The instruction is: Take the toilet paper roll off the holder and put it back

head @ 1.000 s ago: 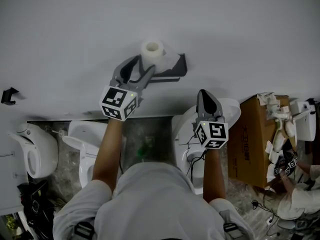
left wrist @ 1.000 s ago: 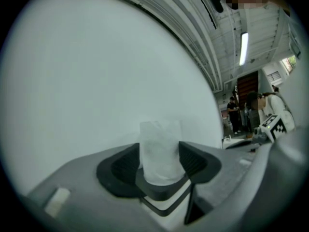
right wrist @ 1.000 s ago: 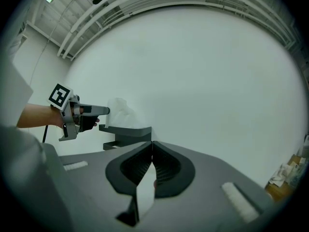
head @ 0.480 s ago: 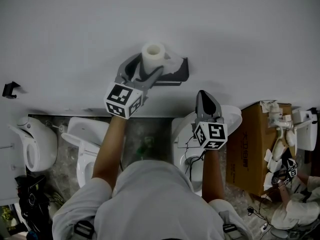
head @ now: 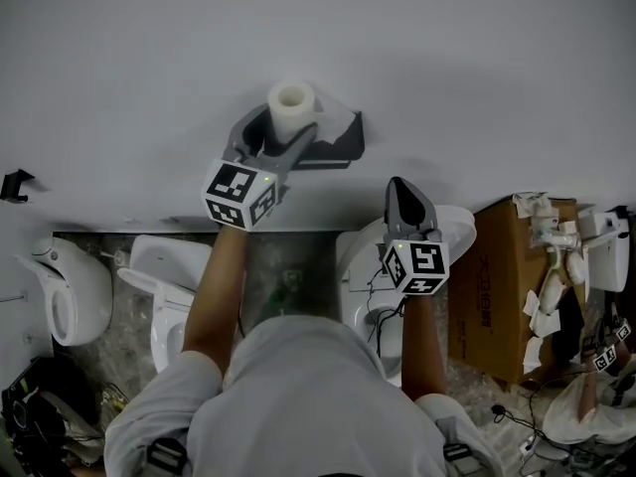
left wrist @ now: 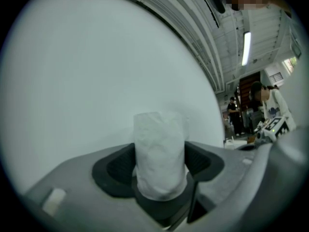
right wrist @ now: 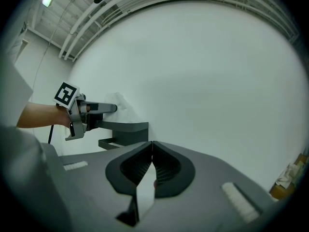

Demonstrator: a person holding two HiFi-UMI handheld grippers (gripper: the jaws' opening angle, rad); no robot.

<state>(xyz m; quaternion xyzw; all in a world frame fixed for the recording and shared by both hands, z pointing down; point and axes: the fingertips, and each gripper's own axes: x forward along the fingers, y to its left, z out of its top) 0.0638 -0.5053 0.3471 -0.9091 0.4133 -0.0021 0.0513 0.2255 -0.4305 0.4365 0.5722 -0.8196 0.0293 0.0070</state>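
In the upper middle of the head view, the left gripper [head: 279, 129] has its jaws spread wide and pressed against both sides of the white toilet paper roll [left wrist: 160, 151], which stands end-up against the plain white wall [head: 447, 58]. The roll's lower end is sunk out of sight between the pads. Just right of it, the dark grey wall-mounted holder [head: 336, 140] is partly covered by the gripper, so whether the roll sits on its bar is unclear. The right gripper [right wrist: 151, 164], lower and right of centre, is fully closed and empty. A brown cardboard box [head: 494, 276] is cut off by clutter at the right edge.
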